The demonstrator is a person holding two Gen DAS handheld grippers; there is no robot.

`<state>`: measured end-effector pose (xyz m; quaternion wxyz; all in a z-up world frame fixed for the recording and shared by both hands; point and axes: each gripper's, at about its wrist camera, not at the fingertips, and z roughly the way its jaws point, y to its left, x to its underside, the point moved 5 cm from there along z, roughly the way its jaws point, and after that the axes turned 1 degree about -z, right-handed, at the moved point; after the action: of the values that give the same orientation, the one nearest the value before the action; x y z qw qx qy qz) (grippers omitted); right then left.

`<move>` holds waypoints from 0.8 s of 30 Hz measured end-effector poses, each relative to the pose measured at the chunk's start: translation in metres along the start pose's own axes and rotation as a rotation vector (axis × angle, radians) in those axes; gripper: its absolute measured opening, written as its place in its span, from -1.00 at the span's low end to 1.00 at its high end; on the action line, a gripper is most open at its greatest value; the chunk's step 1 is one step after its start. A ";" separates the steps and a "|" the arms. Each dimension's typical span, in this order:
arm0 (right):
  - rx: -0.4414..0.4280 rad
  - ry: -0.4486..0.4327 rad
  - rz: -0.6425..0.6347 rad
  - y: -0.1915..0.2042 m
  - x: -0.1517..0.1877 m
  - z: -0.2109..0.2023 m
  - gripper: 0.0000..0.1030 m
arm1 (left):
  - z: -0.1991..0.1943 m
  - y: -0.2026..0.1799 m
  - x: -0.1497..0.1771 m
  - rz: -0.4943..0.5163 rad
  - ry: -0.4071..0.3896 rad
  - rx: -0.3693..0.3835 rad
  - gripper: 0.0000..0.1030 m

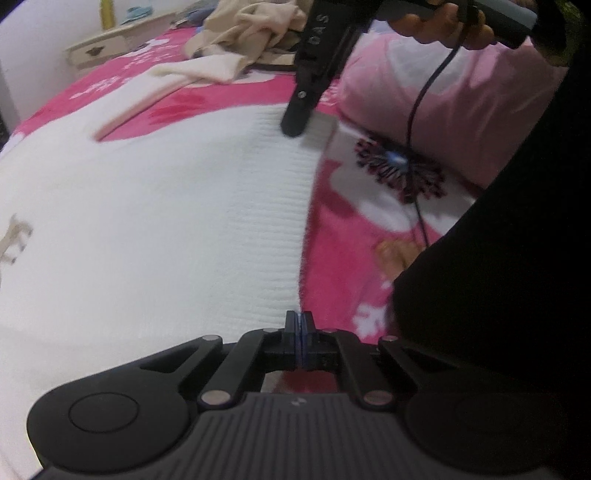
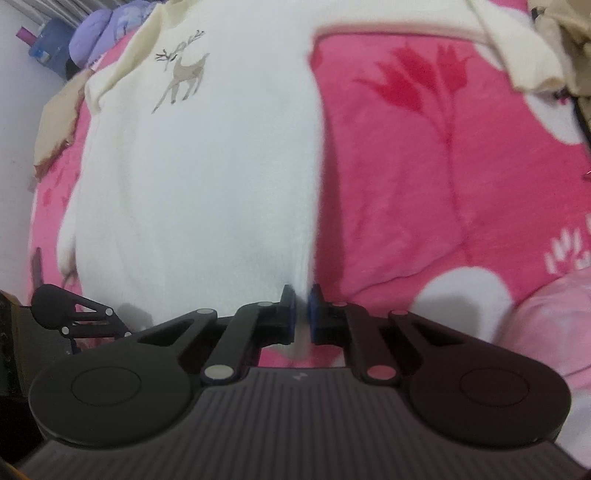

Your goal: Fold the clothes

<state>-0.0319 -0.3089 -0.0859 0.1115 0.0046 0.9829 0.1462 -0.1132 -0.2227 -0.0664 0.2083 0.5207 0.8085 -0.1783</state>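
white sweater [image 2: 207, 177] | on pink blanket [image 2: 424, 177] | right claw [image 2: 303, 314] pinching its hem

A home bedroom, it seems: pink floral blanket [image 2: 443, 166] on a bed, drawer unit [image 1: 110, 48] beside it, clothes heaped [image 1: 255, 29].

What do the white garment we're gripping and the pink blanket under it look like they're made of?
White garment: seems a soft knit, matte; fine horizontal ribbing shows in the left wrist view, and a deer motif sits on it. Pink blanket: likely plush fleece, with a fuzzy nap and soft sheen. Neither fibre can be confirmed.
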 end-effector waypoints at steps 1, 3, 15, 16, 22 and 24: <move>0.010 0.006 -0.001 0.002 0.005 0.000 -0.90 | 0.003 -0.003 -0.001 0.017 0.007 0.008 -0.97; 0.021 0.022 0.006 -0.004 0.028 -0.002 -0.90 | 0.013 -0.007 0.003 0.036 0.041 0.020 -0.97; -0.011 0.094 0.029 -0.036 -0.011 -0.010 0.02 | -0.003 -0.001 0.020 -0.073 0.088 0.156 -0.32; -0.005 0.061 0.036 -0.037 -0.025 -0.017 0.09 | -0.010 0.007 0.017 -0.098 0.075 0.156 -0.22; -0.094 -0.183 0.123 -0.031 -0.117 0.006 0.12 | -0.033 0.057 0.003 -0.267 -0.037 0.089 -0.07; -0.089 -0.235 0.131 -0.029 -0.138 0.030 0.12 | -0.031 0.071 0.004 -0.308 -0.056 0.036 -0.07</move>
<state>0.1098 -0.3341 -0.0927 0.2164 0.0810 0.9532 0.1951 -0.0544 -0.1761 -0.0471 0.1916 0.3891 0.8693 -0.2373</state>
